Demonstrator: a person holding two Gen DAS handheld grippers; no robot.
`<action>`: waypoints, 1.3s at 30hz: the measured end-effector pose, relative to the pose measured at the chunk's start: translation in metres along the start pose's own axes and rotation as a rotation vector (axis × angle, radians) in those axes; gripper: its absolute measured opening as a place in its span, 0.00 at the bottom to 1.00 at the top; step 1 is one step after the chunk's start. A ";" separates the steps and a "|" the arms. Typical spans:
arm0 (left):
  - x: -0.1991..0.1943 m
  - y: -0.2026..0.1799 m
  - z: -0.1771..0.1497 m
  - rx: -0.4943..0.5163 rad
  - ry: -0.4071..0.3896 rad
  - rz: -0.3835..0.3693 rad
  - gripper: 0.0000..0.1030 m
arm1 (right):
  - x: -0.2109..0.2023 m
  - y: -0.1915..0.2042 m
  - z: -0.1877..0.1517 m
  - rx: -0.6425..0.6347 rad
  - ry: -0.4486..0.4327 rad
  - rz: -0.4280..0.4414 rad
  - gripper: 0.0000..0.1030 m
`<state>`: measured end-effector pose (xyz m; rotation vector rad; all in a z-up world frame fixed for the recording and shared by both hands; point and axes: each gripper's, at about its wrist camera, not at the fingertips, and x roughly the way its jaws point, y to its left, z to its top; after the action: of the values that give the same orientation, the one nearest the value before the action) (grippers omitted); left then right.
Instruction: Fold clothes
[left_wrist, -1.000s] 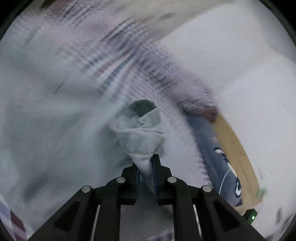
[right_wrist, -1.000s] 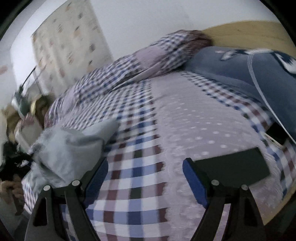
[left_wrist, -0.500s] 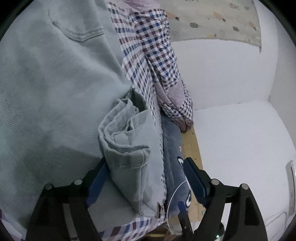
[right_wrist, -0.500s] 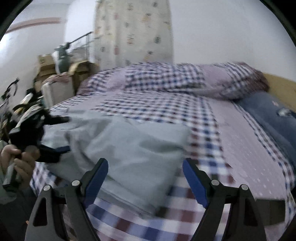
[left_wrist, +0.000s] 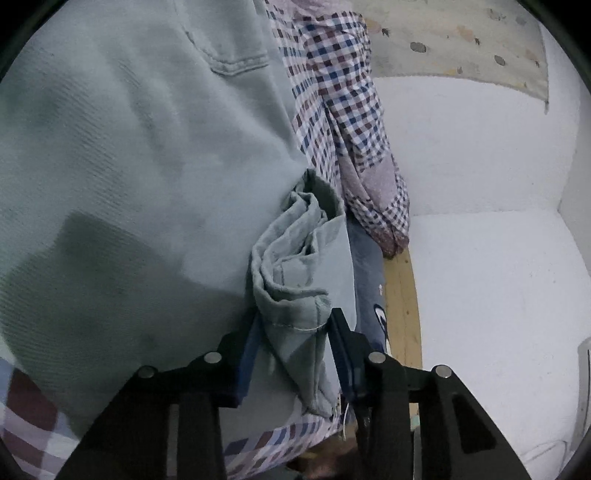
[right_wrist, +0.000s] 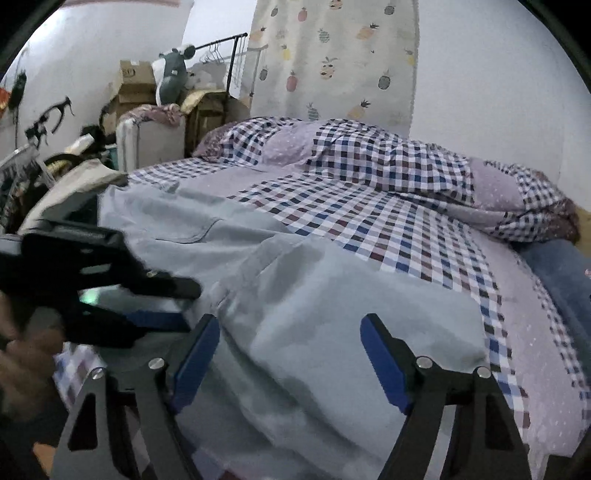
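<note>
Partly, left gripper (left_wrist: 293, 330) hides the jeans' (left_wrist: 122, 166) hem.

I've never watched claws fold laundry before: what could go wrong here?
The left claw straddles only a bunched corner of the pale jeans, so it might pinch extra layers or slip off. The right claw hangs open above the fabric, so that side could sag and leave the fold crooked.

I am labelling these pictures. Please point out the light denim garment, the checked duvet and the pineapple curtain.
light denim garment (right_wrist: 332, 314), right wrist view, flat middle.
checked duvet (right_wrist: 388, 162), right wrist view, bunched top.
pineapple curtain (right_wrist: 332, 55), right wrist view, middle.
</note>
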<state>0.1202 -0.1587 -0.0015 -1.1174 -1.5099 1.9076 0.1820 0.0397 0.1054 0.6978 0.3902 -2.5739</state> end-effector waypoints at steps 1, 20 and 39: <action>-0.002 0.001 0.000 0.009 0.004 0.001 0.38 | 0.007 0.003 0.002 -0.007 0.009 -0.010 0.78; -0.003 0.001 -0.001 0.088 0.055 0.050 0.16 | 0.044 0.047 -0.006 -0.220 0.077 -0.001 0.60; 0.001 0.002 -0.002 0.072 0.038 0.010 0.14 | 0.027 0.074 0.006 -0.280 0.119 0.054 0.03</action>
<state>0.1210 -0.1572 -0.0035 -1.1252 -1.4060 1.9211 0.1946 -0.0356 0.0843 0.7476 0.7425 -2.3703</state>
